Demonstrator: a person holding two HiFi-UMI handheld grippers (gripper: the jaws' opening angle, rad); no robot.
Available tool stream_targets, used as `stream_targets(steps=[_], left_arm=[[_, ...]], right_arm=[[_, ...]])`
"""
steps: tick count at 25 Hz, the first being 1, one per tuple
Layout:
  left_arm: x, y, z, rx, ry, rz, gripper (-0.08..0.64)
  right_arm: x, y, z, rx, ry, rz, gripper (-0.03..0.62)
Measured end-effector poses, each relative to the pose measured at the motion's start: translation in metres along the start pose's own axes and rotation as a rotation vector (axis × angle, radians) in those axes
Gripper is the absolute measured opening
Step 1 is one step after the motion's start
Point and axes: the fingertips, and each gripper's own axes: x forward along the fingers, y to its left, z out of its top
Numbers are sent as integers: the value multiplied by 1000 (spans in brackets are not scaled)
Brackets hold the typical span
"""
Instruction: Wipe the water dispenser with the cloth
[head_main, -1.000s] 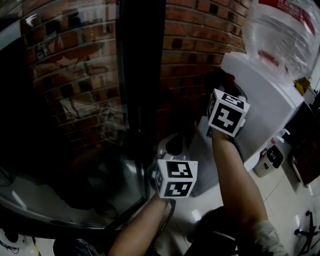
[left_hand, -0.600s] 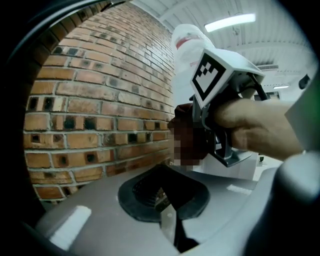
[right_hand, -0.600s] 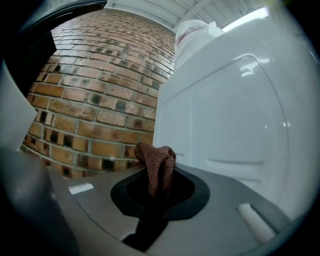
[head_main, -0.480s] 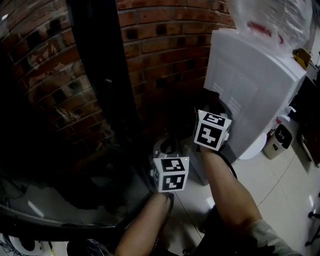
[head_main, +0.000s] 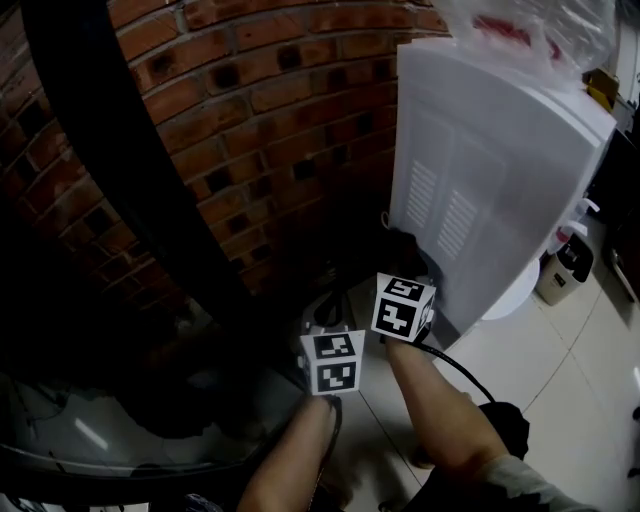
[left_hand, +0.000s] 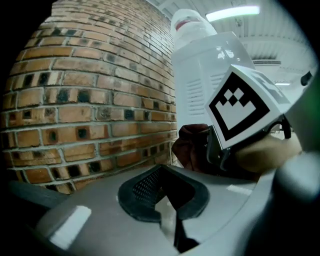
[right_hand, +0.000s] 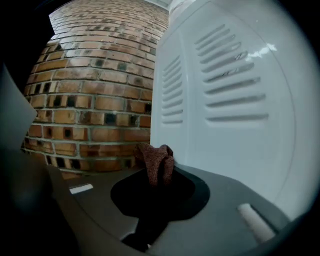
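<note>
The dark red cloth (right_hand: 157, 161) sticks up bunched from the right gripper's (right_hand: 156, 176) jaws, which are clamped on it, right at the water dispenser's (right_hand: 225, 100) vented white panel, near the brick wall (right_hand: 90, 100). The left gripper (left_hand: 167, 196) hangs beside, jaws together, empty.

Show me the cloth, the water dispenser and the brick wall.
cloth (right_hand: 157, 161), right gripper view, bunched upper end.
water dispenser (right_hand: 225, 145), right gripper view, white panel below the vents.
brick wall (right_hand: 95, 85), right gripper view, bricks left of the dispenser.
</note>
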Motion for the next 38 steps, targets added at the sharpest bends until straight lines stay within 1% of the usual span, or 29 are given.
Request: stream_targets(steps=[6, 13, 17, 21, 24, 27, 30, 33, 38], left_arm=[[21, -8, -24, -12, 25, -7, 0], [41, -10, -78, 8, 100, 20, 0], [50, -11, -110, 41, 153, 19, 0], [52, -12, -136, 75, 203, 13, 0], [53, -16, -152, 84, 237, -2, 0], [56, -16, -163, 71, 258, -5, 0], [58, -17, -170, 65, 276, -15, 0], [60, -19, -178, 65, 296, -23, 0], [63, -21, -183, 53, 312, -40, 0]], right_arm=[[12, 3, -48, -10, 51, 25, 51], [30, 7, -133, 20, 185, 49, 51], [42, 8, -179, 72, 265, 46, 51], [54, 10, -216, 135, 325, 40, 51], [62, 12, -241, 187, 358, 45, 51], [69, 15, -262, 232, 372, 51, 51], [70, 13, -285, 264, 420, 37, 51], [72, 15, -303, 260, 454, 43, 51], [73, 15, -322, 223, 496, 50, 51]])
